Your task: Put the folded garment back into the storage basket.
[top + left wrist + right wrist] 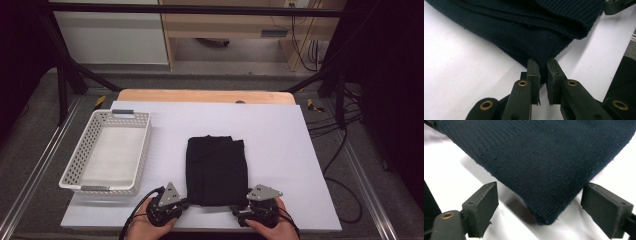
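**A:** ok so where are the tongs at right now? Starting from the left gripper (543, 65): its jaws are pinched down tight on the near-left corner of the sweater (217, 170). In the left gripper view the knit edge runs right down into the narrow slot between the pads, so I'd call that a real grip.

**B:** And the right gripper (539, 202)?

**A:** Wide apart, not holding anything. The near-right corner of the sweater pokes in between the two pads but neither one touches it; there's white showing on both sides. No earlier shot to compare, so that's all I'll say.

**B:** So which way does the cloth lie from them?

**A:** Straight ahead of both. From the high view it's a folded dark rectangle on the white sheet (280, 150), long axis running away from the person, short near edge spanning the gap between the two hands. Each gripper sits at one end of that near edge, so neither is nearer.

**B:** The basket (75, 172)?

**A:** Off to the left, just beside the sweater but apart from it, nearer the left hand. My guess is the right has to close on its corner first; then the near edge can lift level.
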